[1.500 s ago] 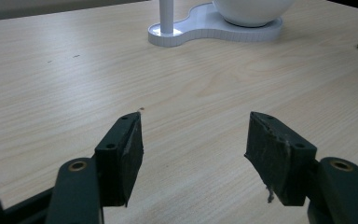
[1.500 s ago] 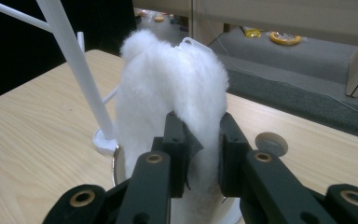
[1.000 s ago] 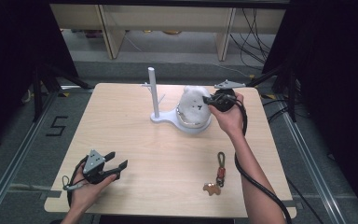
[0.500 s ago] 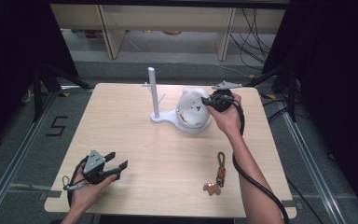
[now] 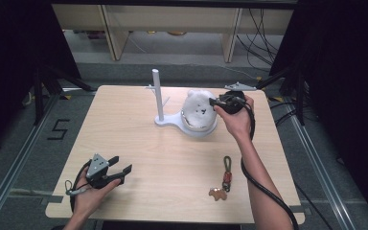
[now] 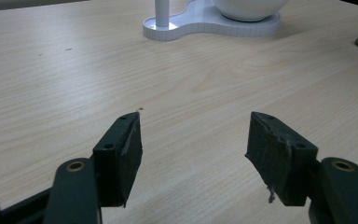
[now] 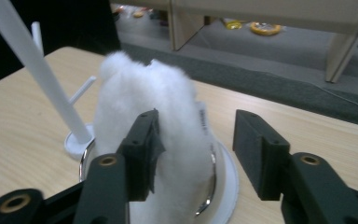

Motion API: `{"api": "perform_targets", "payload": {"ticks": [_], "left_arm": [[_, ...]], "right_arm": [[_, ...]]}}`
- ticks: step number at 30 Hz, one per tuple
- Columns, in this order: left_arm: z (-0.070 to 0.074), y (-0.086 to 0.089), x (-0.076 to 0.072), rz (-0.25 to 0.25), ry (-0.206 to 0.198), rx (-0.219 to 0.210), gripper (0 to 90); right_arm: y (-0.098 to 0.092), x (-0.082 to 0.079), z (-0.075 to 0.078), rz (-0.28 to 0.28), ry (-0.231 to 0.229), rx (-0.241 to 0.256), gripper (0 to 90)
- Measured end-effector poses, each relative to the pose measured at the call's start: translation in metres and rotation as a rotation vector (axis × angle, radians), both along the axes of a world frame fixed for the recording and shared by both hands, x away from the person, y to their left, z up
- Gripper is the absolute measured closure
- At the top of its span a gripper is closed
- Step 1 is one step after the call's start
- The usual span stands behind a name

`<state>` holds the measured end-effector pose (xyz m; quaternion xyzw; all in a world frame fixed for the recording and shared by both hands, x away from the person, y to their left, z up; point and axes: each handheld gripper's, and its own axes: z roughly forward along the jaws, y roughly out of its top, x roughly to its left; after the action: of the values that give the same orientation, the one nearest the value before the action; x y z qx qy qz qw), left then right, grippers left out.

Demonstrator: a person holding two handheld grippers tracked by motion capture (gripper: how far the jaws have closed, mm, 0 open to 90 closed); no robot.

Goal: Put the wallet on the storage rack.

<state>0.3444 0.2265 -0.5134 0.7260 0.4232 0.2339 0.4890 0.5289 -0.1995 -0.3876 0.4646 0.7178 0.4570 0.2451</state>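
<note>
Left gripper (image 5: 120,171) parked at the near-left corner of the worktop (image 5: 124,124), jaws wide with nothing between them, bare wood ahead in its own view; no shift from the earlier frames. Keychain with a small brown charm (image 5: 223,178) lies near the front right, untouched, same spot as before.

Change is on the right: over the last second the right gripper (image 5: 214,101) has edged in toward the white plush toy (image 5: 197,109) and now sits right at its right side. In the right gripper view the jaws stand open (image 7: 193,151), one pad against or just in front of the fluff, the other clear of it to the side, so not yet closed on the toy. Likely reading: the approach is done and the grasp is next.

Plush sits in the shiny bowl (image 7: 209,182) on the white stand's base (image 5: 170,122), centre-far worktop. The upright post (image 5: 157,93) rises just left of it, beyond the toy as seen from the gripper.
</note>
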Motion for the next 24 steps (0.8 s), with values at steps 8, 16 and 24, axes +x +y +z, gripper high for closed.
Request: {"api": "perform_targets", "payload": {"ticks": [8,16,24], "left_arm": [[0.001,-0.002,-0.001,0.005,0.008,0.008,34.6],[0.001,-0.003,0.002,0.003,0.008,-0.006,34.4],[0.001,-0.005,0.001,0.000,0.011,0.005,34.3]], "right_arm": [[-0.027,-0.024,0.003,-0.108,0.101,0.035,55.8],[-0.055,-0.053,-0.024,-0.152,0.357,-0.007,61.1],[-0.070,-0.076,-0.052,-0.181,0.508,-0.057,60.9]]}}
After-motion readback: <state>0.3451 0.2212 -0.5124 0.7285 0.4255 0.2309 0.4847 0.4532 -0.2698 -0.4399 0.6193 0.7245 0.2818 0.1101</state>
